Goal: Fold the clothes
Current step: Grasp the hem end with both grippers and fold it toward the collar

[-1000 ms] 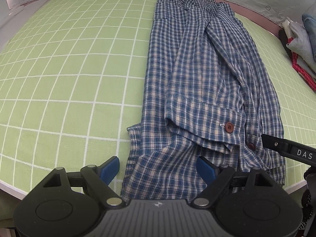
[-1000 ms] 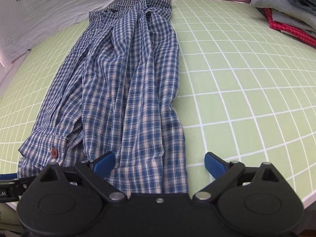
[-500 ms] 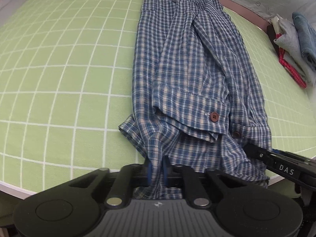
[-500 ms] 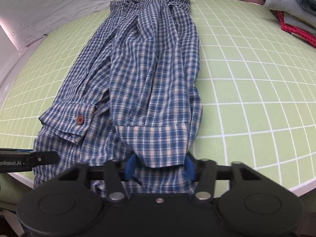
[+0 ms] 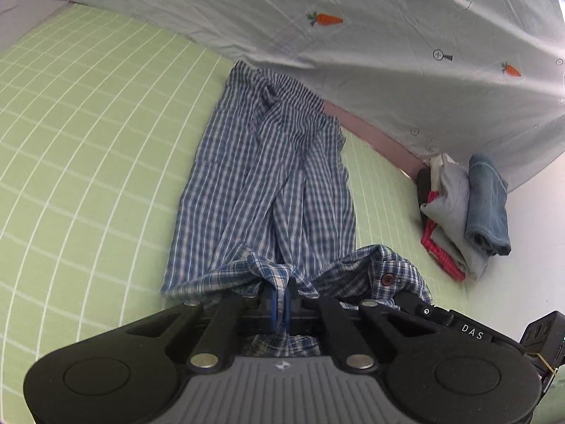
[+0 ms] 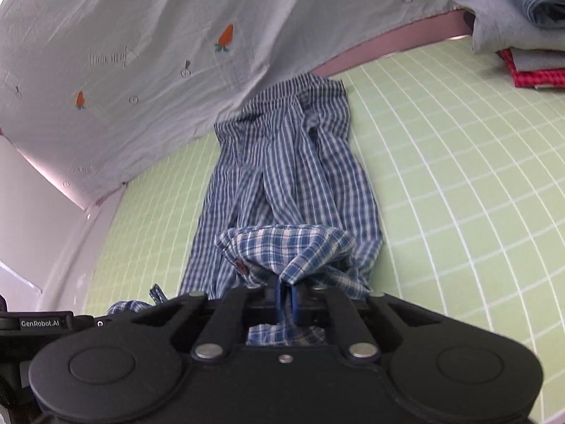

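**Operator:** Two grippers, both clenched on cloth. My left gripper (image 5: 280, 298) pinches the near hem of the plaid shirt (image 5: 268, 183) between its blue pads; my right gripper (image 6: 284, 298) pinches the same hem further along, next to a cuff with a brown button (image 5: 388, 278).

**Supervisor:** Shirt location?

**Operator:** On the green grid mat (image 5: 88, 141), a long narrow strip running from 6 o'clock at my grippers to 12 o'clock, where its far end meets the grey carrot-print sheet (image 5: 353, 35). The near end is off the mat and hangs from the pads. In the left wrist view, a stack of folded clothes (image 5: 462, 215) sits at 3 o'clock, well apart from the shirt.

**Supervisor:** Step in hand?

**Operator:** I judge it to be the lengthwise fold: carry the near hem toward 12 o'clock and lay it on the far end.

**Supervisor:** Procedure?

**Operator:** Hold both grips firm. Keep both grippers level with each other and their spacing constant, so the hem stays taut and square. Travel high enough that the hanging cuff clears the layer below. Lower the hem at 12 o'clock with edges aligned, then release both sides together. Risk: bunched cloth at the left pads may slip; uneven travel will skew the fold.
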Demonstrator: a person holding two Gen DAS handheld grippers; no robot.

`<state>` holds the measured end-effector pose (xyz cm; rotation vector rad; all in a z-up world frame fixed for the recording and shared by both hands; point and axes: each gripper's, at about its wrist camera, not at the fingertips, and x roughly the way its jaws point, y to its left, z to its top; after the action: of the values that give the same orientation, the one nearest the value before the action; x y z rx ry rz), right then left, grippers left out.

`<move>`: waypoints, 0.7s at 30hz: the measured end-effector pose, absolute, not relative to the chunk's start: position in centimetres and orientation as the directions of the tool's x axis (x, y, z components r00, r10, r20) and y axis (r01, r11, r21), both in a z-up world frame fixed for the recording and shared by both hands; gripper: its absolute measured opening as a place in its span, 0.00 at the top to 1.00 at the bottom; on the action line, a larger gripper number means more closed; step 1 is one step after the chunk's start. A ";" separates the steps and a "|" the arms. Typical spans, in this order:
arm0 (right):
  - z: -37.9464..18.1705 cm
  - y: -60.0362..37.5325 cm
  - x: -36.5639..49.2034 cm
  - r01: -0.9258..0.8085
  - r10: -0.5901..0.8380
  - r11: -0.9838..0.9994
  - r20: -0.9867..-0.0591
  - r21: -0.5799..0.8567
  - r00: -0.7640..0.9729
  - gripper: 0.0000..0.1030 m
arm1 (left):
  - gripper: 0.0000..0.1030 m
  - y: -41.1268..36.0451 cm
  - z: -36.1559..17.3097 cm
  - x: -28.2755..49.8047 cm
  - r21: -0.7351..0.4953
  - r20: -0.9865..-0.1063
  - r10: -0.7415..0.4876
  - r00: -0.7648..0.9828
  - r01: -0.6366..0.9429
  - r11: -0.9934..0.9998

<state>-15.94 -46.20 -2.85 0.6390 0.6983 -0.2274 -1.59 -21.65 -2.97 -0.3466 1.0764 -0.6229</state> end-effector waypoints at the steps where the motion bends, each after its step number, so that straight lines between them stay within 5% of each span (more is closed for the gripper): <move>1: -2.7 -46.8 -15.0 0.397 0.008 0.789 -0.653 0.470 0.758 0.94 | 0.96 -22.0 -2.8 -0.9 -0.547 -0.707 -0.622 0.337 0.298 0.782; 17: -6.6 -54.3 -1.2 0.479 -0.019 0.762 -0.725 0.436 0.689 0.93 | 0.92 -27.9 -7.1 14.1 -0.567 -0.744 -0.549 0.381 0.073 0.820; 19: -6.9 -55.1 0.1 0.502 -0.025 0.745 -0.734 0.439 0.679 0.89 | 0.79 -27.7 -6.9 15.1 -0.572 -0.733 -0.546 0.405 0.068 0.818; 21: -6.8 -55.5 0.5 0.502 -0.031 0.743 -0.727 0.442 0.686 0.83 | 0.55 -27.0 -6.2 15.5 -0.576 -0.711 -0.538 0.453 0.064 0.815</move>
<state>0.55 -55.51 -6.80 0.6782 0.7648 -0.3259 15.48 -27.02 -6.24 -0.5160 1.0430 -0.3929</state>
